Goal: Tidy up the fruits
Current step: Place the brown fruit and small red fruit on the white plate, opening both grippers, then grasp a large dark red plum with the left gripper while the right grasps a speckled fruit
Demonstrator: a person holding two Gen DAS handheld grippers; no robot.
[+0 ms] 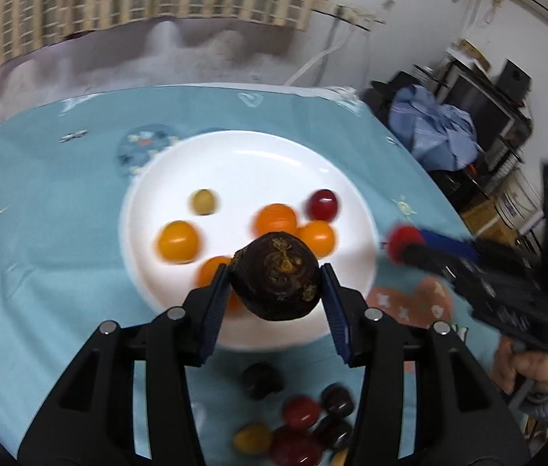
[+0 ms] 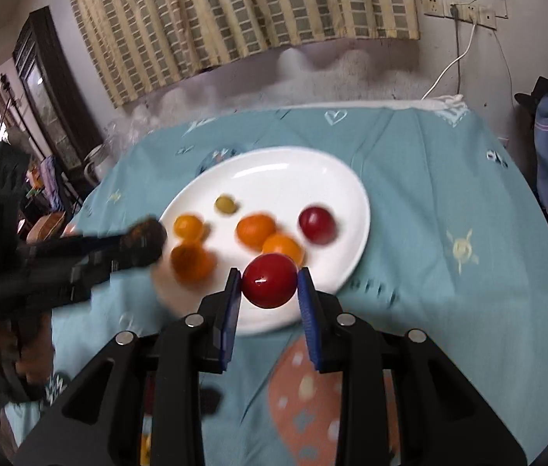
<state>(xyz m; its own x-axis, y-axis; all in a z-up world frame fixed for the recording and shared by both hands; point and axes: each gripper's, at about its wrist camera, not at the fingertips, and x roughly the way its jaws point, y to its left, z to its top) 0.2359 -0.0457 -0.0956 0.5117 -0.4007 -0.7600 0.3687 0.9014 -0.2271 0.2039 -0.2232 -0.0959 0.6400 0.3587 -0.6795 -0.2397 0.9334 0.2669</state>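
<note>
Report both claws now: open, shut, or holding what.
Left claw: shut on the dark brown fruit, above the white plate.
Right claw: shut on the red fruit.

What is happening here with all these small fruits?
A person is sorting fruits onto a white plate with a handheld gripper in each hand. The left gripper is shut on a dark, wrinkled fruit, and the right gripper is shut on a red cherry tomato, both near the plate. The plate already holds orange tomatoes, one green and one red. More fruits lie on the blue tablecloth.
</note>
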